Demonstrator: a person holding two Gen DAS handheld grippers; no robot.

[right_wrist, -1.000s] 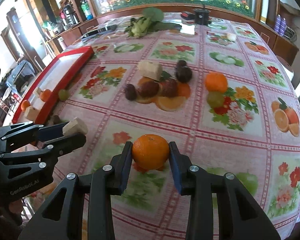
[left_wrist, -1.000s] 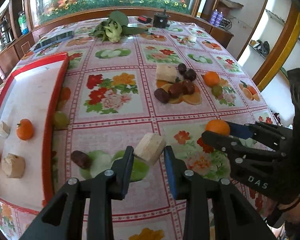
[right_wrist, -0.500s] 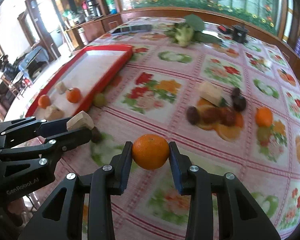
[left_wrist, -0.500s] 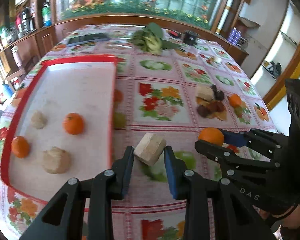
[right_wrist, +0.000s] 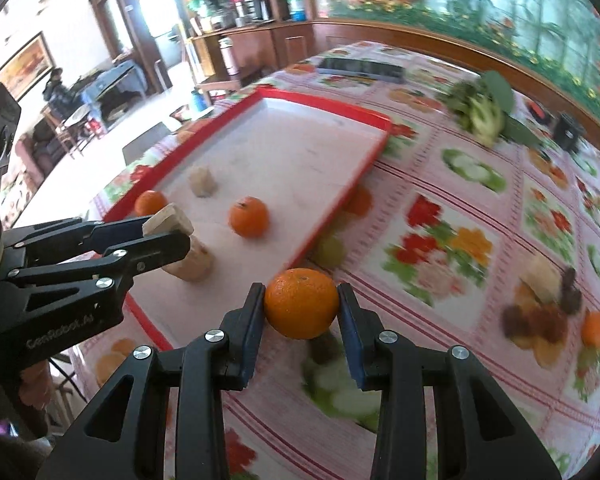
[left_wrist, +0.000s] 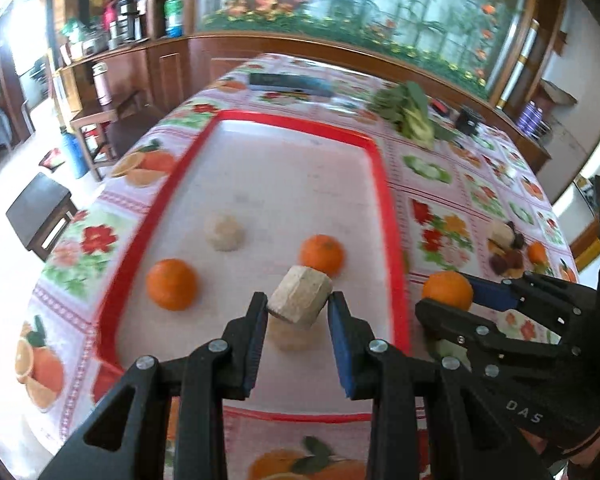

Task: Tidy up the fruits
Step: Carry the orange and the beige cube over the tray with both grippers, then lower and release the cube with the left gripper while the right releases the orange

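Note:
My left gripper [left_wrist: 298, 306] is shut on a beige cut fruit chunk [left_wrist: 300, 298] and holds it above the red-rimmed tray [left_wrist: 392, 240], over another beige chunk [left_wrist: 292, 336]. The tray holds two oranges [left_wrist: 172, 284] [left_wrist: 322, 254] and a further beige chunk [left_wrist: 224, 232]. My right gripper [right_wrist: 302, 304] is shut on an orange [right_wrist: 302, 302], just right of the tray's near corner [right_wrist: 300, 252]. The left gripper [right_wrist: 168, 228] shows in the right wrist view with its chunk [right_wrist: 168, 218]; the right gripper [left_wrist: 448, 296] shows in the left wrist view with its orange [left_wrist: 446, 290].
A pile of dark fruits, a beige chunk and an orange [right_wrist: 548, 304] lies on the flowered tablecloth at the right. A green fruit [right_wrist: 330, 250] sits beside the tray's right rim. Leafy greens [right_wrist: 480, 110] and a dark flat object [right_wrist: 360, 66] lie far back. The table edge is at left.
Both grippers have moved left with their loads. The left one now holds the chunk over the tray; the right one has brought the orange to the tray's right rim.

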